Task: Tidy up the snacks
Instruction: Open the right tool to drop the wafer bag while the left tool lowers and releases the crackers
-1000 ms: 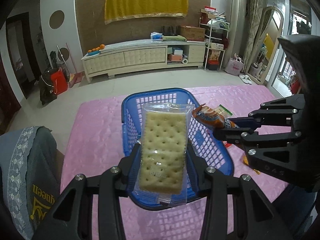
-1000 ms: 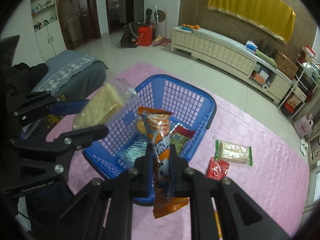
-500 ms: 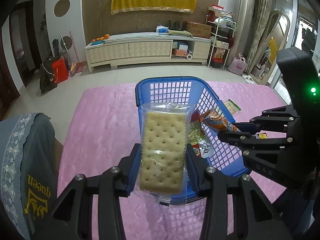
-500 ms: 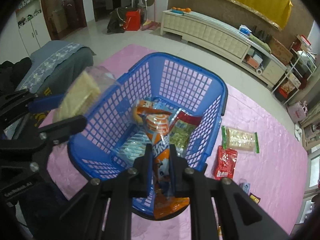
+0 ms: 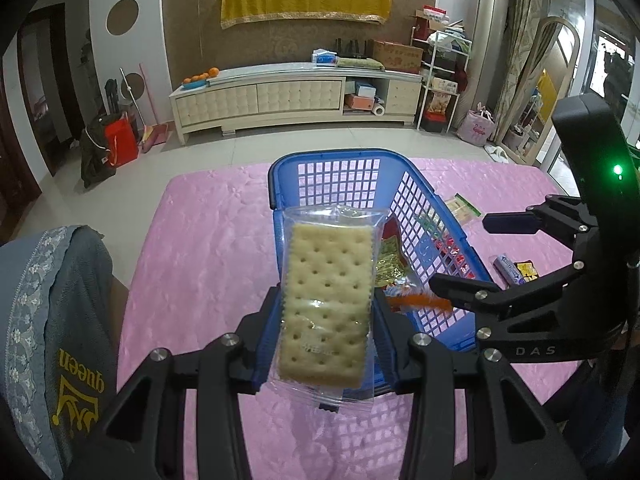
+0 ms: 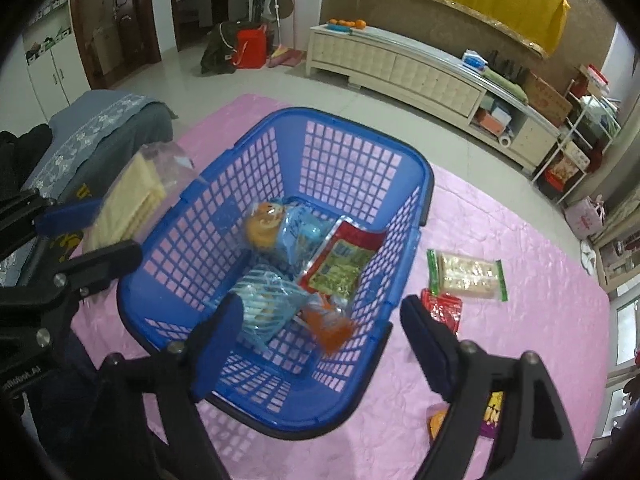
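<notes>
A blue mesh basket [image 6: 424, 168] [image 5: 332, 158] stands on the pink cloth. My left gripper [image 5: 326, 316] is shut on a clear-wrapped cracker pack [image 5: 326, 304], held upright over the basket's near left rim; the pack [image 6: 128, 200] also shows in the right wrist view. My right gripper [image 6: 320, 318] hangs over the basket's near end with its jaws opening. An orange snack packet [image 6: 326, 322] lies blurred below them, free of the pads, inside the basket. Other packets lie there: a blue one [image 6: 288, 228], a red and green one [image 6: 340, 264].
On the cloth right of the basket lie a green-edged wafer pack [image 6: 468, 274] and a red packet [image 6: 444, 310]. Small sweets [image 5: 516, 270] lie farther right. A grey-blue cushion [image 5: 48, 308] sits at the left edge. A cream cabinet [image 5: 296, 96] lines the far wall.
My right gripper has opened and let go of the orange packet, which has dropped into the basket. The left gripper keeps the cracker pack and has barely moved.
</notes>
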`<state>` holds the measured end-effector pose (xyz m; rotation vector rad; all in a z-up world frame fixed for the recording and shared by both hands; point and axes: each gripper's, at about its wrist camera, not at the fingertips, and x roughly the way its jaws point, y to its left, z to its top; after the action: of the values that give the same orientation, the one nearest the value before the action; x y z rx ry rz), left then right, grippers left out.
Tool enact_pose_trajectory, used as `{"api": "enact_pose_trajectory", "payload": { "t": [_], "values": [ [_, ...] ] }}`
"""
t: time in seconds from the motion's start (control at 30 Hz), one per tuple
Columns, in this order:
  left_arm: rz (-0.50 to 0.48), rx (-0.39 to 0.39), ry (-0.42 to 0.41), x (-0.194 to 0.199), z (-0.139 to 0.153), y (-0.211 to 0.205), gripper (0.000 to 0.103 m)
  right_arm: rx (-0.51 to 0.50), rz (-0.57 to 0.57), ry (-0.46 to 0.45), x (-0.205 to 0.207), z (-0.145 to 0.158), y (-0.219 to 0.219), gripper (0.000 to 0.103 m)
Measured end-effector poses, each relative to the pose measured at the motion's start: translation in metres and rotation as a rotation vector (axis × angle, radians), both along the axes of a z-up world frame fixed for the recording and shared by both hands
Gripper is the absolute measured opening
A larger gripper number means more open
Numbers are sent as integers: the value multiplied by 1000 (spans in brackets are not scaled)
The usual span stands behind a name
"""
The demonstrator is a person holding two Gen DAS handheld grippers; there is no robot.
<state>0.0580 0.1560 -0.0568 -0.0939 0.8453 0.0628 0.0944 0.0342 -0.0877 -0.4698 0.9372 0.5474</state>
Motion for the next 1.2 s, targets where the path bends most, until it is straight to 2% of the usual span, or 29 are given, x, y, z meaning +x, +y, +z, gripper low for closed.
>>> {"api": "enact_pose_trajectory", "payload": {
  "t": [0.17, 0.27, 0.53, 0.87, 1.1, 1.13, 1.2],
  "values": [
    [-8, -1, 0, 4, 1, -4, 41, 22, -26, -15, 2, 6, -10, 98],
    [-16, 1, 1, 8, 1, -7, 41, 31, -36, -21, 3, 9, -15, 101],
    [-33, 1, 21, 23, -7, -15, 41, 39, -64, -12, 13, 4, -23, 103],
    [-27, -34, 80, 52, -29, -6, 41, 74, -107, 11, 37, -11, -36, 103],
    [-25, -45, 88, 63, -35, -1, 41, 90, -126, 28, 50, -16, -39, 103],
    [-28, -48, 86, 64, -35, -1, 44, 90, -127, 26, 50, -17, -39, 103],
    [-37, -52, 79, 62, -35, -1, 57, 85, -127, 25, 48, -17, -39, 103]
  ]
}}
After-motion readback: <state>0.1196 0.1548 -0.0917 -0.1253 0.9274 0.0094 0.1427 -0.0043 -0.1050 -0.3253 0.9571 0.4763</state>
